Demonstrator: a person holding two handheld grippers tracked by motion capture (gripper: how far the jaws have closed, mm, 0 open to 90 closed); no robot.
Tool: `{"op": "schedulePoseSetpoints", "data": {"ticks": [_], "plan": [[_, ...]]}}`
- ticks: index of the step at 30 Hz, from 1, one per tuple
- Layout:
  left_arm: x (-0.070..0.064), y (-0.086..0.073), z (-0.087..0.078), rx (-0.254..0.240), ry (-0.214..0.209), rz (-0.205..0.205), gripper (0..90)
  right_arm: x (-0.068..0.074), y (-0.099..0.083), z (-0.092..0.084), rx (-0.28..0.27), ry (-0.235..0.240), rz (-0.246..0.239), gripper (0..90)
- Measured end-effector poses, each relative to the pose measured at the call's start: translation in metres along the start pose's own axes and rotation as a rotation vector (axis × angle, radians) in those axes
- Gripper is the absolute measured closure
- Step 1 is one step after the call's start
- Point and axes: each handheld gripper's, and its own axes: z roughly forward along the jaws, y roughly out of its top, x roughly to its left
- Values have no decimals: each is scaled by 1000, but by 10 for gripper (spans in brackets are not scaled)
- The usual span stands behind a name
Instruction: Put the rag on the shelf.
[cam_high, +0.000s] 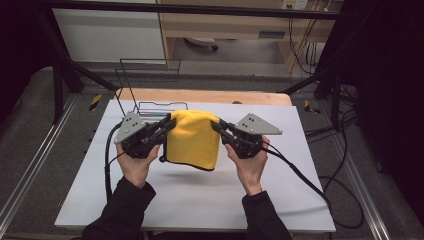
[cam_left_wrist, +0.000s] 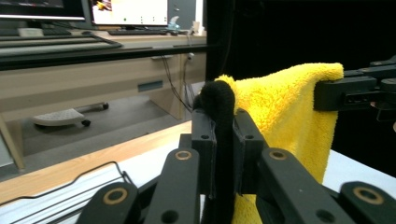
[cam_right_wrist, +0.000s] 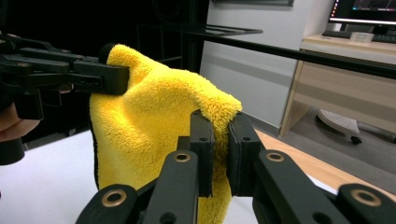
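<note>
A person at a white table (cam_high: 200, 200) holds a yellow towel (cam_high: 194, 137) up between two hand-held grippers, the cloth hanging clear of the tabletop with its shadow on the surface below. The left gripper (cam_high: 169, 124) has its jaws clamped tight on the towel's upper left corner, where a black trim edge (cam_left_wrist: 219, 100) folds up and over between the fingers (cam_left_wrist: 203, 140); in the left gripper view that dark edge runs straight down the narrow gap between the two pads. The right gripper (cam_high: 216, 125) is likewise closed hard on the opposite upper corner, and in the right gripper view the yellow pile (cam_right_wrist: 154, 121) bunches over the tips of its fingers (cam_right_wrist: 201, 140) and drapes down past them. The towel's top edge spans from one pair of fingertips to the other and rises a little between them, while the rest of the cloth falls below and between both sets of fingers. The hands (cam_high: 135, 165) grip the tools from beneath, dark sleeves (cam_high: 125, 210) entering from the near side, and a black cable (cam_high: 300, 175) trails off each tool. Beyond the fingertips, at the far side of the table, stands a thin wire rack (cam_high: 150, 82), behind the towel and apart from it.
</note>
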Motion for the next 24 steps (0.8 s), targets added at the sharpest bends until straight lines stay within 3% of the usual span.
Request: {"op": "schedulePoseSetpoints", "data": {"ticks": [14, 24], "plan": [[26, 12, -22, -67, 61, -18, 817, 18, 21, 29, -55, 22, -5, 825], [42, 30, -31, -109, 96, -26, 817, 25, 43, 48, -88, 25, -26, 825]]}}
